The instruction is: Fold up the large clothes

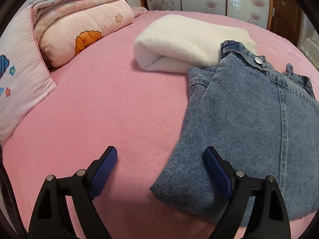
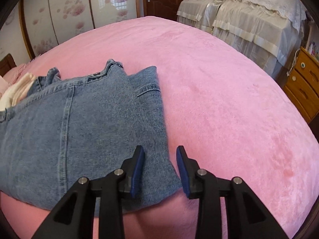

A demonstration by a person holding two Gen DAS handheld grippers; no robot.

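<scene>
A folded blue denim garment lies flat on the pink bed cover. My left gripper is open wide just above the garment's near left corner; its right finger is over the denim, its left finger over bare cover. My right gripper hangs over the near right corner with its jaws a narrow gap apart. The denim's edge runs between the blue pads, which do not press on it.
A folded white fleece lies behind the denim, partly under it. A pink pillow and folded quilts lie at the left. Beyond the bed are flowered wardrobe doors, a cream-covered bed and wooden drawers.
</scene>
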